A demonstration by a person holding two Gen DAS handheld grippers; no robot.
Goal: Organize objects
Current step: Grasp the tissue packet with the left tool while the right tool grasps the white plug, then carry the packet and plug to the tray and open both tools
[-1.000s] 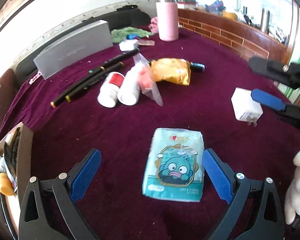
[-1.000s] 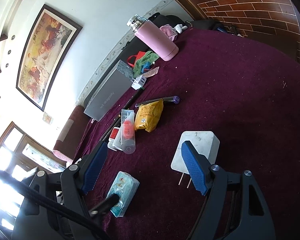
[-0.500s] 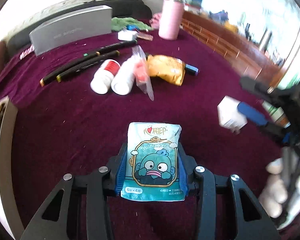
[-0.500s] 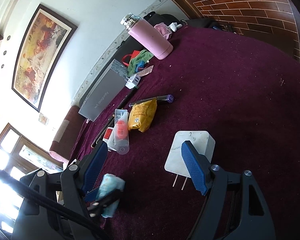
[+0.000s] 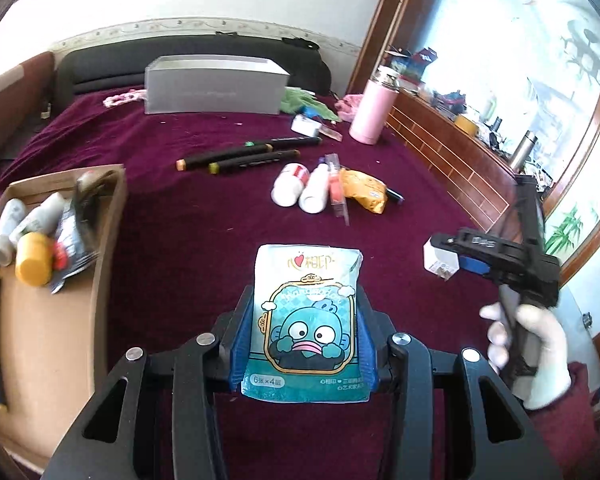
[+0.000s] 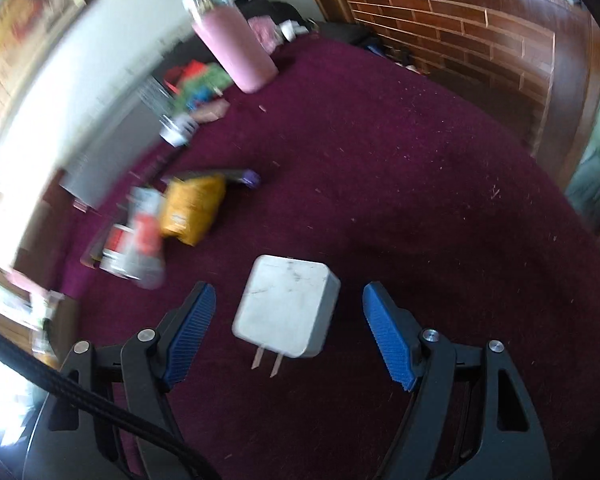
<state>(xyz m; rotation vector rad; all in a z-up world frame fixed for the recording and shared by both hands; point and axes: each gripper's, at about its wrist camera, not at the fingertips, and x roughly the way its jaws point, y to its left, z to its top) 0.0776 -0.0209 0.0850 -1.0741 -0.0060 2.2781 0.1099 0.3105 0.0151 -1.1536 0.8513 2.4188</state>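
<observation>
My left gripper is shut on a teal tissue pack with a cartoon fish on it, held up off the maroon cloth. The blue pads press its two long sides. In the right wrist view, my right gripper stands open over a white plug charger. The charger lies flat between the blue fingers, with a gap on each side and its prongs pointing toward me. In the left wrist view the right gripper is at the right, held by a white-gloved hand, with the charger under it.
A cardboard box at the left holds small bottles and a yellow jar. Farther back lie two black markers, two white bottles and a yellow snack packet. A pink flask and a grey box stand behind.
My left gripper closed on the tissue pack, lifted it off the cloth and swung left, bringing the cardboard box into view. My right gripper turned, so the charger now sits centred between its fingers.
</observation>
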